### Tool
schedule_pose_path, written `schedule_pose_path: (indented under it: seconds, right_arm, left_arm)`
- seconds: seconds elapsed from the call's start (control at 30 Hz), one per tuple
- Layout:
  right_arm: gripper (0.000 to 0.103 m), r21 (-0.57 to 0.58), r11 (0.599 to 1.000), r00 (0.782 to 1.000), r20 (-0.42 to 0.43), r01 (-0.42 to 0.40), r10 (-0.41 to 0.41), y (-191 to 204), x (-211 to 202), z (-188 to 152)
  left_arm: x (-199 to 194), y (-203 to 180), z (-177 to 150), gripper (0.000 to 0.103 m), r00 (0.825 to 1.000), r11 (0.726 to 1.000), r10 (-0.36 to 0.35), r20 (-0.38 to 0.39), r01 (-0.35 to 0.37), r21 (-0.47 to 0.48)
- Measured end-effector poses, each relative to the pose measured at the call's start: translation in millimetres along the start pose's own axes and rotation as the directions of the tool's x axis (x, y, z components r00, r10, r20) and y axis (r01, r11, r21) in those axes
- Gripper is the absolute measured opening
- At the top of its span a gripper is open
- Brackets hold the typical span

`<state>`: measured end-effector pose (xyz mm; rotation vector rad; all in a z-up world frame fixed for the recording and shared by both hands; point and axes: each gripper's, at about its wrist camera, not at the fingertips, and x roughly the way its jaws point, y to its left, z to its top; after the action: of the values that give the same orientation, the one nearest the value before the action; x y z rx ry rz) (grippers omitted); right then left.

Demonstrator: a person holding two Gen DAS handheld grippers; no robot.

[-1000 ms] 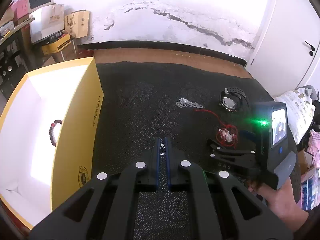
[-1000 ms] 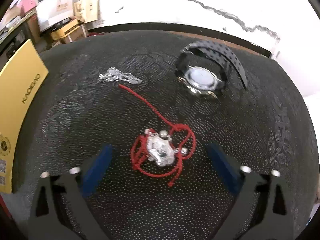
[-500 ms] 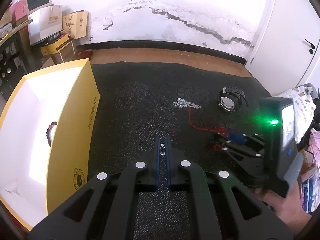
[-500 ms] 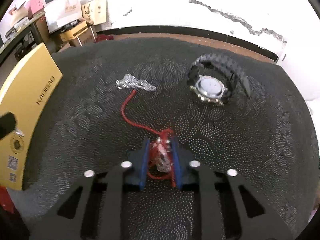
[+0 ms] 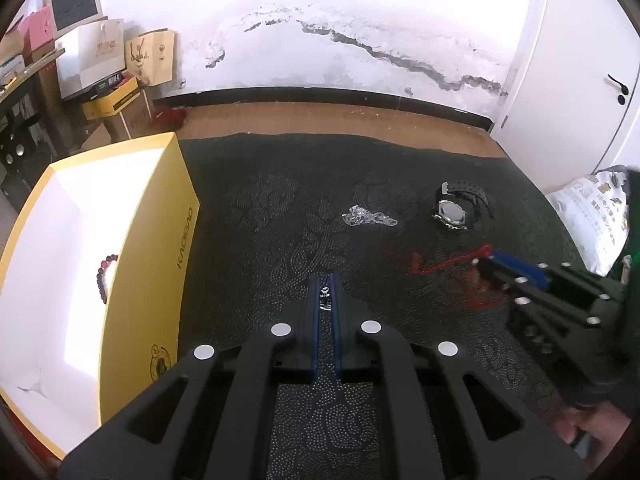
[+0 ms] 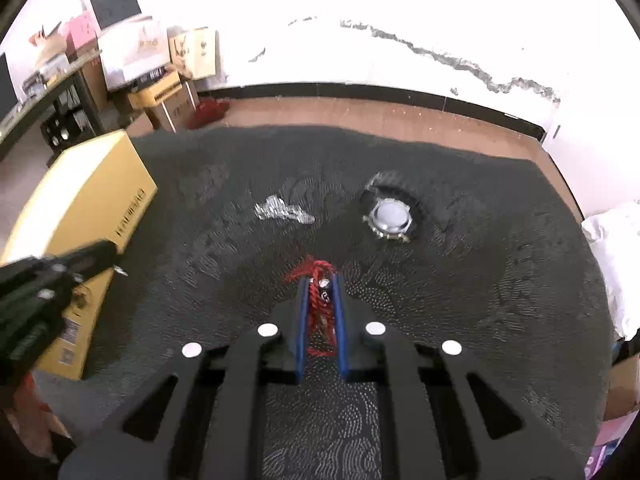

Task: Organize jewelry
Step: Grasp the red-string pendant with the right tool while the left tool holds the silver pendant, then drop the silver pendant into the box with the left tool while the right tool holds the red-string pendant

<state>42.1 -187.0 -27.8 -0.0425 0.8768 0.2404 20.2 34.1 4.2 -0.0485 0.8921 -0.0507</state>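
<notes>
A dark patterned mat (image 5: 280, 208) covers most of the floor in both views, its far edge lying short of a strip of bare wood floor (image 5: 320, 118) below the cracked white wall (image 5: 360, 20). Along the mat's left side stands an open yellow box (image 5: 160, 248) with a white inside; a dark beaded bracelet (image 5: 105, 278) lies on its floor near the right wall. Stacked cartons and bags (image 5: 112, 64) crowd the far left corner, a white door (image 5: 580, 80) closes the right, and a printed white bag (image 5: 592, 216) sits off the mat's right edge. The middle of the mat is bare between the box and the jewelry, so the way across to the box is unblocked. A black-strapped watch (image 6: 390, 216) rests toward the far right, well apart from a small silver chain (image 6: 282, 212) heaped to its left. The right gripper (image 6: 322, 292) is clamped on the red cord pendant (image 6: 320, 280), its silver charm pinched between the blue pads and red loops hanging clear of the mat. The left gripper (image 5: 326, 292) is closed on nothing, hovering over bare mat just right of the box.
</notes>
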Motion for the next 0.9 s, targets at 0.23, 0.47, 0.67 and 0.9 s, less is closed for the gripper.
schedule_pose_path:
  seconds: [0.23, 0.47, 0.67, 0.9]
  right_arm:
    - [0.012, -0.002, 1.000, 0.997, 0.071, -0.029, 0.030, 5, -58, 11]
    - [0.012, -0.030, 0.997, 0.992, 0.104, -0.074, 0.077, 23, -85, 19]
    - [0.012, -0.055, 0.995, 0.991, 0.101, -0.086, 0.091, 44, -85, 24]
    - [0.012, -0.097, 0.991, 0.991, 0.081, -0.094, 0.102, 77, -70, 28]
  left_arm:
    - [-12, 4, 3, 0.005, 0.999, 0.999, 0.033, 0.023, -0.033, 0.008]
    - [-34, 29, 9, 0.005, 0.996, 0.998, 0.061, 0.058, -0.060, -0.017]
    - [-57, 59, 12, 0.005, 0.994, 0.997, 0.070, 0.086, -0.066, -0.046]
    - [-77, 116, 12, 0.005, 0.982, 0.984, 0.143, 0.122, -0.128, -0.122]
